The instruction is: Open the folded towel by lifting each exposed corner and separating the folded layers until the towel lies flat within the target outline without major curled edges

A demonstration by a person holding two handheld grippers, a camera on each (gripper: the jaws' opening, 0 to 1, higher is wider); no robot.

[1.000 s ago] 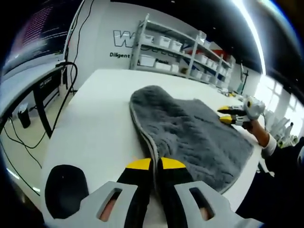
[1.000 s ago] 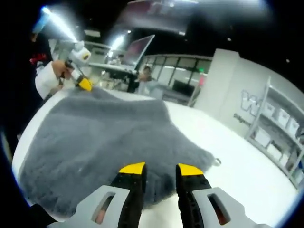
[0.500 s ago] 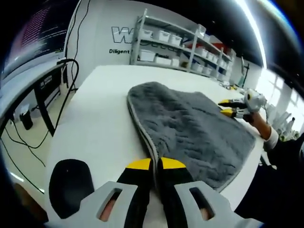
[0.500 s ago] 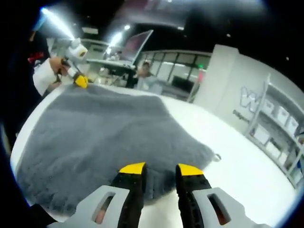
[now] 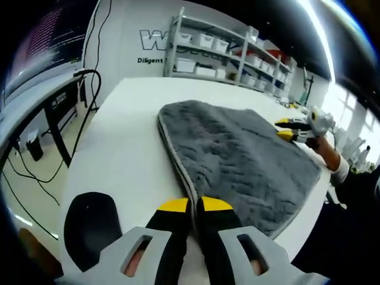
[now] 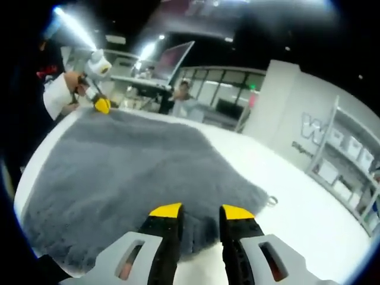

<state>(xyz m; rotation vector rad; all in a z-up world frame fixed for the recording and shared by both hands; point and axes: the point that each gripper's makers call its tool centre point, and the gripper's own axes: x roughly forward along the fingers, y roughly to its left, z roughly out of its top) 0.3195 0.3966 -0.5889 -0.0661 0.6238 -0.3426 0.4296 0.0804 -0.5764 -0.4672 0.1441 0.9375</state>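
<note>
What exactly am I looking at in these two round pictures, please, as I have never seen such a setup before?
A person holds a hand-held two-jaw gripper in each hand, and each carries a fisheye camera looking along its yellow-tipped jaws. In the left gripper view, the left gripper is closed on the pale-trimmed edge of a grey towel that lies spread on a white table. The right gripper shows at the towel's far side. In the right gripper view, the right gripper's jaws stand apart over the towel's near edge, holding nothing, and the left gripper appears across the towel. Shelves stand behind.
</note>
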